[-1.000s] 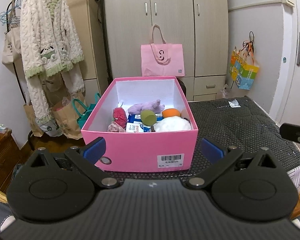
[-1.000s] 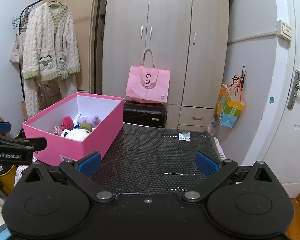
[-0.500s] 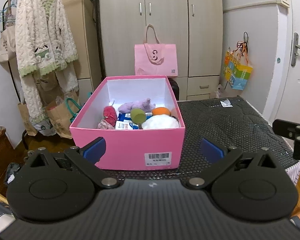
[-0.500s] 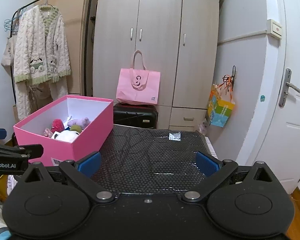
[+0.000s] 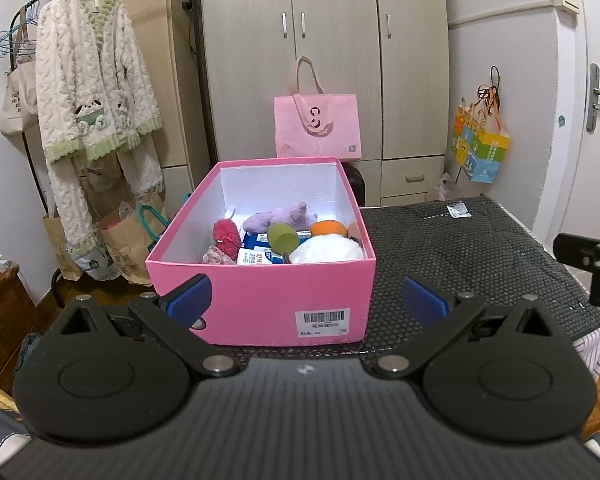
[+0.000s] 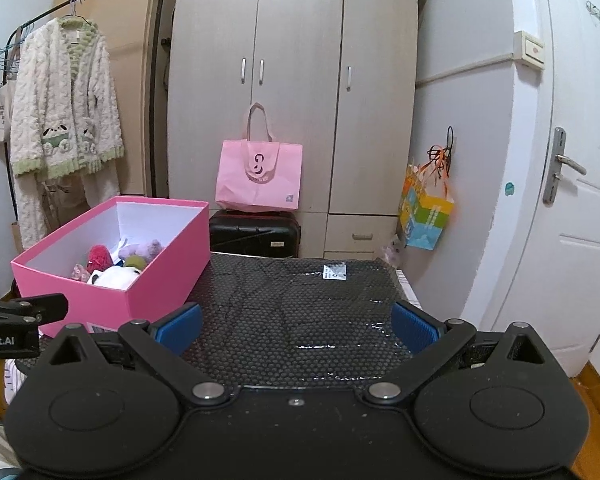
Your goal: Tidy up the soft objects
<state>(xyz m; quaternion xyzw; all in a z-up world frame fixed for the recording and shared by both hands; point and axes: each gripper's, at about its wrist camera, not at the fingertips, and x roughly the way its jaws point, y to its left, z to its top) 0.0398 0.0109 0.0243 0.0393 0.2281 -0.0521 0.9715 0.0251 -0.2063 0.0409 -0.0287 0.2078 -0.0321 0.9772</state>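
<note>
your left gripper [image 5: 305,294] sits nearest, spread wide with nothing in it, squared on the front of the pink box [image 5: 260,304], while your right gripper [image 6: 296,328], equally wide and bare, faces the black mat [image 6: 300,312], which shows only a small label. further in, the soft toys [image 5: 288,236] bunch toward the box's near end, probably since that end is easiest to reach.

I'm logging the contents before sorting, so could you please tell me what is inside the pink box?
The pink box holds a white plush, green ball, orange ball, purple plush, red plush and blue-white packets. Anything beneath them is covered.
</note>
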